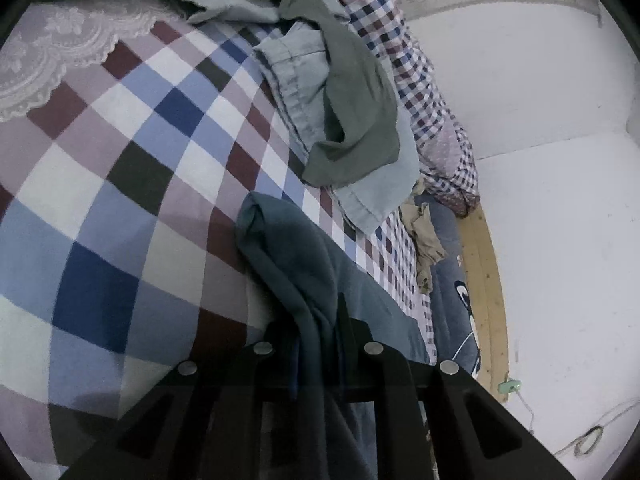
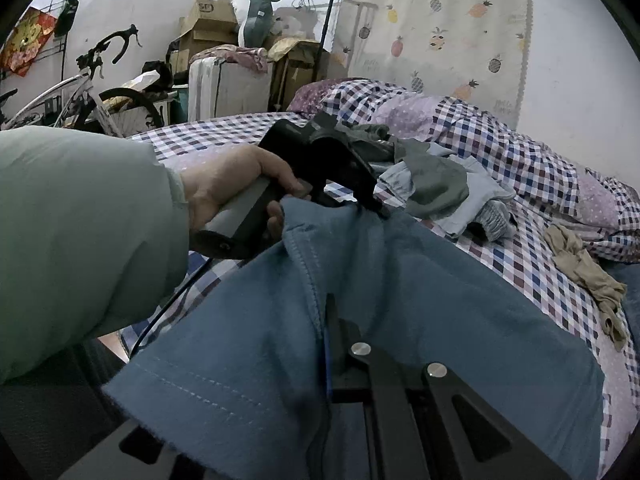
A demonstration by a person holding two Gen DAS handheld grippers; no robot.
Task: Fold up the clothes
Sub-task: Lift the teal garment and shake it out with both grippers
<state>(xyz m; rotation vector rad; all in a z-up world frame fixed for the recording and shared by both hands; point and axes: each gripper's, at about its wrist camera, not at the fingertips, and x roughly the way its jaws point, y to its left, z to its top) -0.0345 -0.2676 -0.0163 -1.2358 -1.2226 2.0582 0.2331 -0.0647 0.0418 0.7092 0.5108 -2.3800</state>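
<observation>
Blue fabric fills the bottom of both views: a blue shirt (image 2: pixel 440 312) lies partly on the bed and is pinched at two places. At the bottom centre of the left wrist view, the left hand-held gripper (image 1: pixel 318 320) has its jaws nearly together with a bunched fold of the shirt (image 1: pixel 288 264) clamped between them. At the bottom centre of the right wrist view, the right hand-held gripper (image 2: pixel 334 320) is closed on the shirt near a stitched seam, the cloth draped over its left finger. Just beyond, in the middle left of that view, a person's hand (image 2: pixel 224 192) in a pale green sleeve (image 2: pixel 80 248) grasps the handle of the left device. Farther up the checked bedsheet (image 1: pixel 120 184) sits a loose pile: a grey-green garment (image 1: pixel 352 112) lying over a light blue garment (image 1: pixel 296 92). To the right of centre, a beige garment (image 1: pixel 426 240) lies crumpled near the bed's wooden edge (image 1: pixel 486 280). At the upper left of the right wrist view, well beyond the bed, a bicycle (image 2: pixel 92 92) and cardboard boxes (image 2: pixel 208 20) stand against the wall.
</observation>
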